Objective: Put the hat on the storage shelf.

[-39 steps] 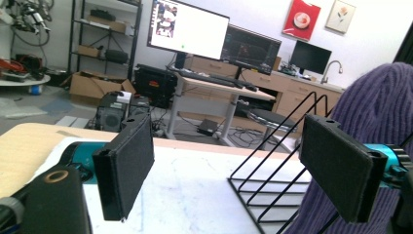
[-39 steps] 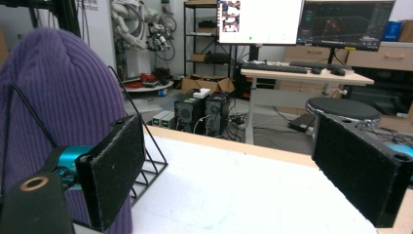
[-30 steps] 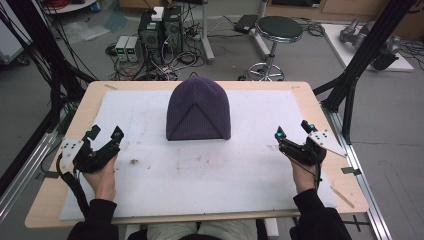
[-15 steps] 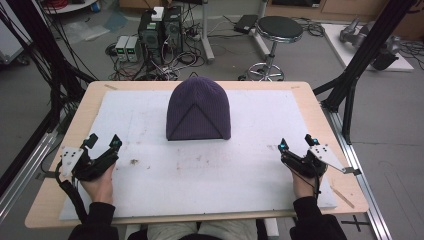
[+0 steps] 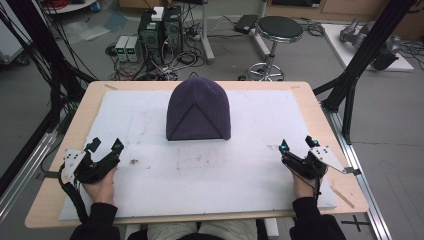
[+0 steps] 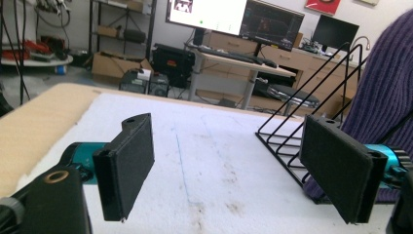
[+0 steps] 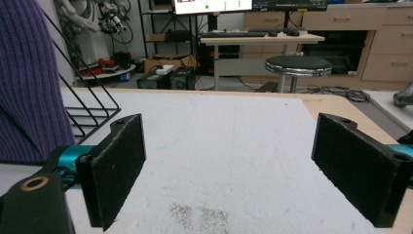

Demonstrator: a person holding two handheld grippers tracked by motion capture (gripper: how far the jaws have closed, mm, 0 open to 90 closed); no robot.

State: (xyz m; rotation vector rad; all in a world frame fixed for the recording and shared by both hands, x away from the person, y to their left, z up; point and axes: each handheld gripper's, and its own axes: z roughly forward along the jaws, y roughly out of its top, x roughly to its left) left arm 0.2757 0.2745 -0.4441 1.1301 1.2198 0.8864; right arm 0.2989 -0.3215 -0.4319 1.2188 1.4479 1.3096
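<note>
Near edge: left gripper (image 5: pixel 105 150) and right gripper (image 5: pixel 298 146) both rest on the white foam mat (image 5: pixel 150 190), one at each side, close to the person's end of the table (image 5: pixel 45 200). Both have jaws spread wide, nothing between them; each gripper view confirms a clear gap between its pads.

Further in: purple beanie (image 5: pixel 198 110) sits mid-mat, ahead of both grippers and between them, well apart from each. It's draped over a black wire rack (image 6: pixel 292 136), dome end pointing away from the person, open hem toward them. Long axis runs near-to-far. Rack bars poke out at the hem side in both gripper views; the rest is under the knit, so I can't tell its full shape.

Direction: from the left gripper the beanie lies forward and right; from the right gripper (image 7: pixel 229 165), forward and left. Distances look about even, no clear nearer hand.

My read: a two-handed reach for the hem, each gripper closing in diagonally.

Beyond the table: stool (image 5: pixel 280 30), computer boxes, cables on the floor.
</note>
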